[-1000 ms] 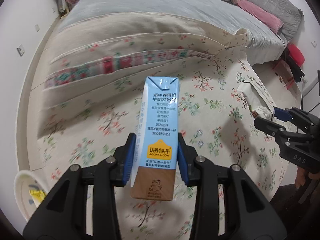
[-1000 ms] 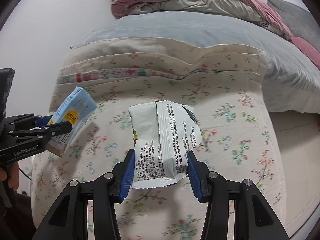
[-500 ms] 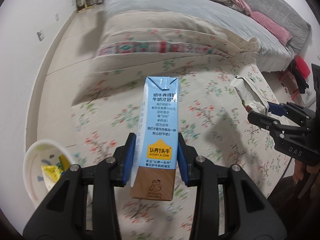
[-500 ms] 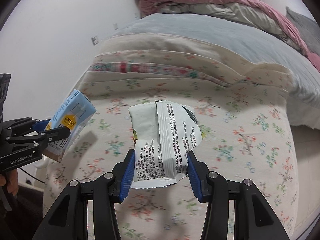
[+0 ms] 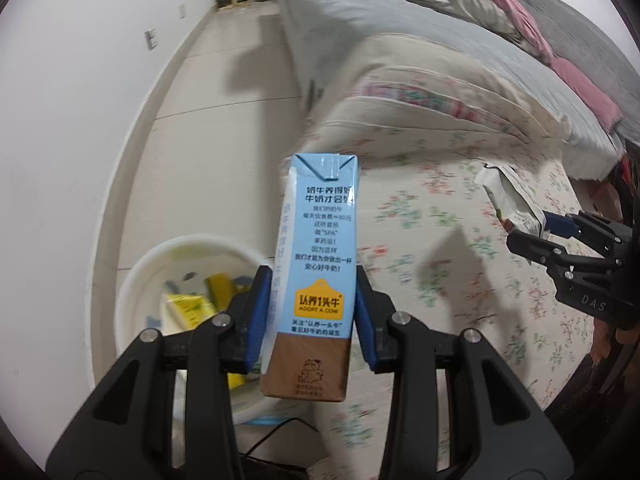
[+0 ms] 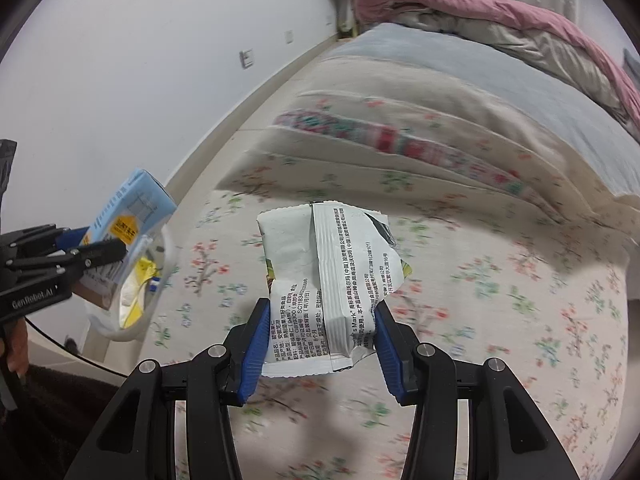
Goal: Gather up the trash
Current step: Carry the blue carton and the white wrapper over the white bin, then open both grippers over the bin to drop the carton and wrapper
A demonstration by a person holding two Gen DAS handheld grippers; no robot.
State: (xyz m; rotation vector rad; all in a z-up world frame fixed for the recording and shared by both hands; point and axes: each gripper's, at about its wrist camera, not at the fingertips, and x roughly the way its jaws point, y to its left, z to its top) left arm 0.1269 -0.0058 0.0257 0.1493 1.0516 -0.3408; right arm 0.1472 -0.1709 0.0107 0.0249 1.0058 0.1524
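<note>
My left gripper (image 5: 310, 304) is shut on a light-blue milk carton (image 5: 316, 248) with a brown base, held upright above the bed's edge. A white trash bin (image 5: 160, 264) with yellow wrappers inside stands on the floor just left of the carton. My right gripper (image 6: 320, 336) is shut on a torn white snack wrapper (image 6: 328, 280) over the floral bedspread. In the right wrist view the left gripper (image 6: 80, 252), the carton (image 6: 132, 216) and the bin (image 6: 136, 300) appear at the left. The right gripper (image 5: 560, 240) with its wrapper (image 5: 512, 204) shows at the right of the left wrist view.
The bed with a floral bedspread (image 5: 440, 240) fills the middle and right, with folded quilts (image 6: 400, 132) and a pink duvet (image 6: 480, 4) at its far end. A white wall (image 5: 60, 120) and a strip of tiled floor (image 5: 224, 92) run along the left. A black cable (image 5: 280, 428) lies near the bin.
Both grippers have swept left across the bed toward its edge, each still holding its item. The white bin has come into fuller view beside the carton, and the floor and wall now show.
</note>
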